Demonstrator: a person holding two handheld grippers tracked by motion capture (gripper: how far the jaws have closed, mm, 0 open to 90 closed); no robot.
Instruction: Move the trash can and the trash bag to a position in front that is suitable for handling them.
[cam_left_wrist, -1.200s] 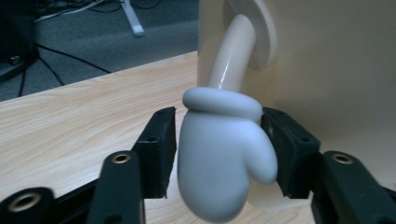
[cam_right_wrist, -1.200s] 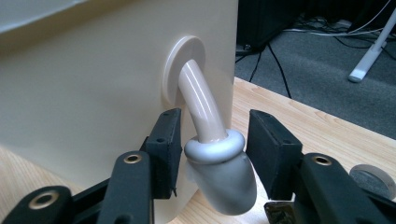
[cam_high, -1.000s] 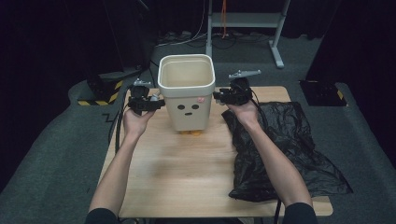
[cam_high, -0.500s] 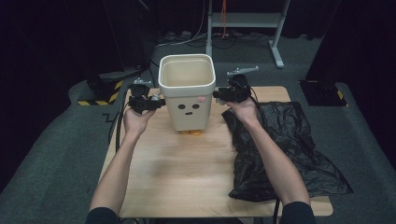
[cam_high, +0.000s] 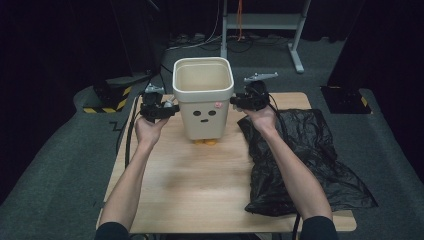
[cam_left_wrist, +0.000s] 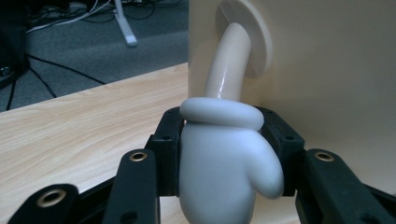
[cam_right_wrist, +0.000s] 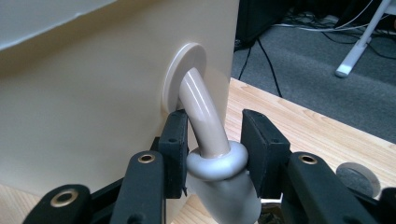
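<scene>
Left claw (cam_high: 167, 108): closed on the left mitten hand (cam_left_wrist: 224, 158) of the cream bin (cam_high: 203, 102), pads bearing on both sides just under the cuff.
Cream bin: upright at the far middle of the table (cam_high: 200, 185), orange feet on the wood, drawn face toward the person.
Right claw (cam_high: 239, 101): jaws around the right mitten hand (cam_right_wrist: 224, 184); one pad touches, the other stands slightly apart.
Black plastic bag (cam_high: 300, 160): crumpled on the table's right side.
Handling, judged: seat the right claw fully, then lift both sides level.
Writing: none legible; a small pinkish sticker (cam_high: 218, 105) is unreadable.
</scene>
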